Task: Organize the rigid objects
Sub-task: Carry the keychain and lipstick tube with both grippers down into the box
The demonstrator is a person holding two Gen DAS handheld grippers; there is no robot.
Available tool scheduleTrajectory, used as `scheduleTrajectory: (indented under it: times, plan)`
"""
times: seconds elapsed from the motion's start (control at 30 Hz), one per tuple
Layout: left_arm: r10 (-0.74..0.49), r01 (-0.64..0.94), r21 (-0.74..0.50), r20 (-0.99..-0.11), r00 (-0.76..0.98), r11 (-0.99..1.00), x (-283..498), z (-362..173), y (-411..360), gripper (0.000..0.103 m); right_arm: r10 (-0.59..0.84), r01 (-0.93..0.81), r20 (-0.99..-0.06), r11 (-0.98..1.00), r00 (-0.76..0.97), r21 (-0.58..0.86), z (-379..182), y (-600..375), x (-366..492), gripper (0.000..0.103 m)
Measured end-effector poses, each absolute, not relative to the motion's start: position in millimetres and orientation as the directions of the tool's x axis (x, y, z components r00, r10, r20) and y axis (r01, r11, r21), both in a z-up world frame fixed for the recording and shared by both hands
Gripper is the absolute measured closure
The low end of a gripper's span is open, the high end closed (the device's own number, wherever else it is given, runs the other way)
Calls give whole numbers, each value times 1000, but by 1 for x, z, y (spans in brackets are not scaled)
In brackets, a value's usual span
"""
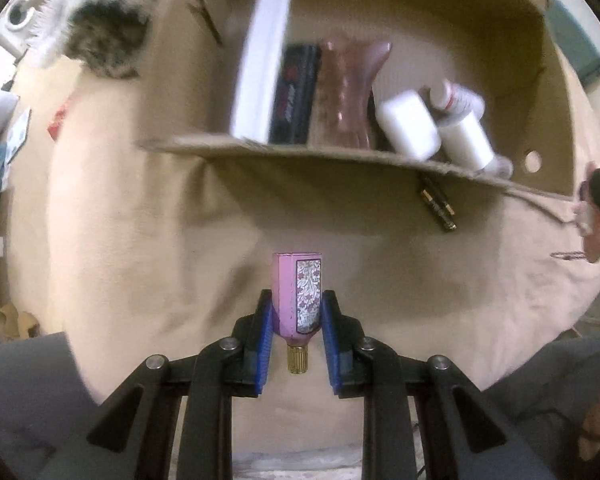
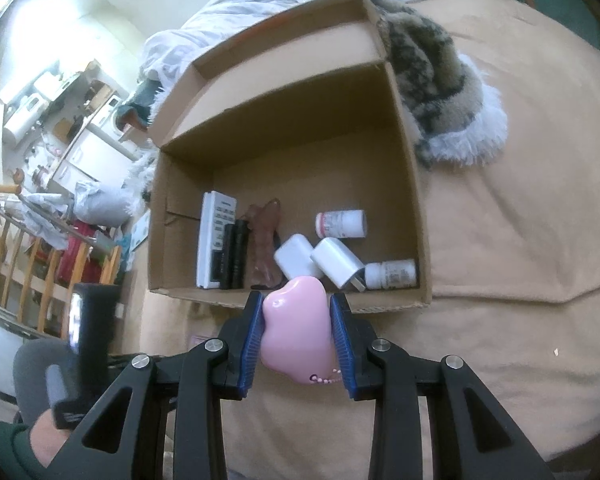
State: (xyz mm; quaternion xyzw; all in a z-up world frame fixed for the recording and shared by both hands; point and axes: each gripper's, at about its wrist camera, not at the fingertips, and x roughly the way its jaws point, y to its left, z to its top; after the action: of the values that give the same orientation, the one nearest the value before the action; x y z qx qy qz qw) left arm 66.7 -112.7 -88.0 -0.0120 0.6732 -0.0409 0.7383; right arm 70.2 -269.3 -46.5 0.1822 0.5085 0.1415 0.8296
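My left gripper (image 1: 296, 312) is shut on a pink perfume bottle (image 1: 297, 296) with a floral label, gold cap toward the camera, held above the tan bedsheet before the cardboard box (image 1: 300, 154). My right gripper (image 2: 297, 320) is shut on a pink heart-shaped case (image 2: 296, 336), just short of the box's near wall (image 2: 292, 300). Inside the box lie a white remote (image 2: 215, 240), a black box (image 2: 234, 254), a pink glass vase (image 2: 265, 248), two white adapters (image 2: 296, 258) and two white pill bottles (image 2: 342, 224).
A furry grey-and-white blanket (image 2: 440, 100) lies behind the box on the tan bed (image 2: 520, 240). A black-and-gold item (image 1: 438, 204) lies on the sheet outside the box. A wooden railing (image 2: 28, 252) and room clutter are to the left.
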Motion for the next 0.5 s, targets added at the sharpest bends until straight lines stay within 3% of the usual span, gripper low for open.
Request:
scheduleTrajectory:
  times: [0.23, 0.5]
  plan:
    - [13, 97, 40, -963, 268, 994, 61, -37, -103, 83, 427, -87, -784, 895, 451, 438, -43, -260, 75, 68]
    - [-29, 79, -3, -943, 331, 997, 91, -12, -73, 83, 426, -137, -774, 901, 468, 412, -37, -249, 91, 68]
